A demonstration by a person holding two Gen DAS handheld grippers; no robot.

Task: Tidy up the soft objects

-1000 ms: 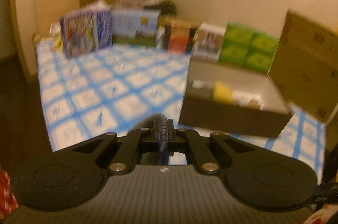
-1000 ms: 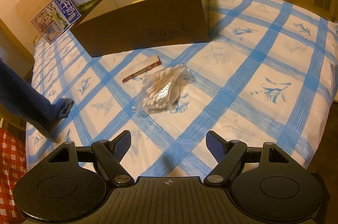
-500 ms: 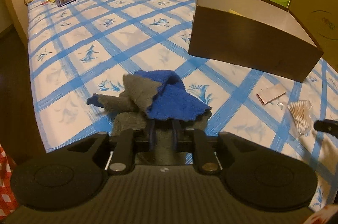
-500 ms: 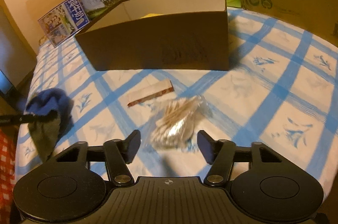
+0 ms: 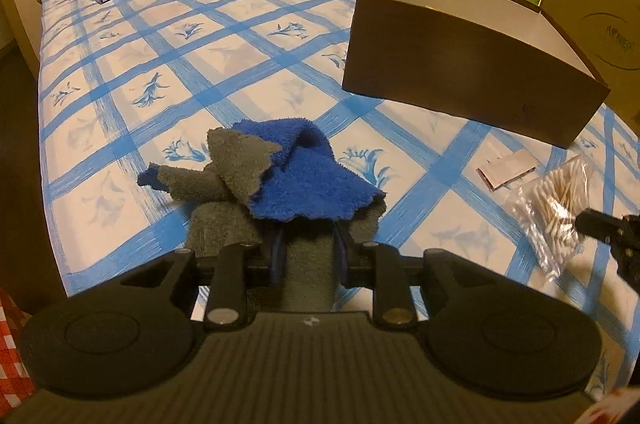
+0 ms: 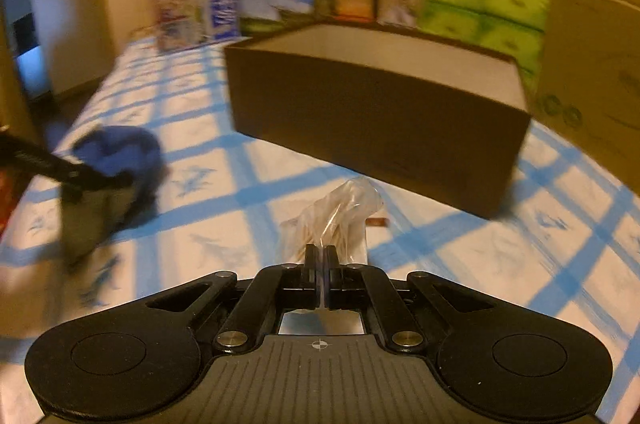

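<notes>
left gripper (image 5: 308,254) pinching crumpled blue-and-grey towel (image 5: 280,172) | right gripper (image 6: 320,266) clamped on clear, crinkled bag of cotton swabs (image 6: 332,220)

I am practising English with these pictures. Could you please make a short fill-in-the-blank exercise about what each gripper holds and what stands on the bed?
1. The left gripper is shut on a towel that is blue and ____.
2. The right gripper is shut on a clear bag of cotton ____.
3. The open brown box stands on a sheet checked in white and ____.

Missing words: grey; swabs; blue
</notes>
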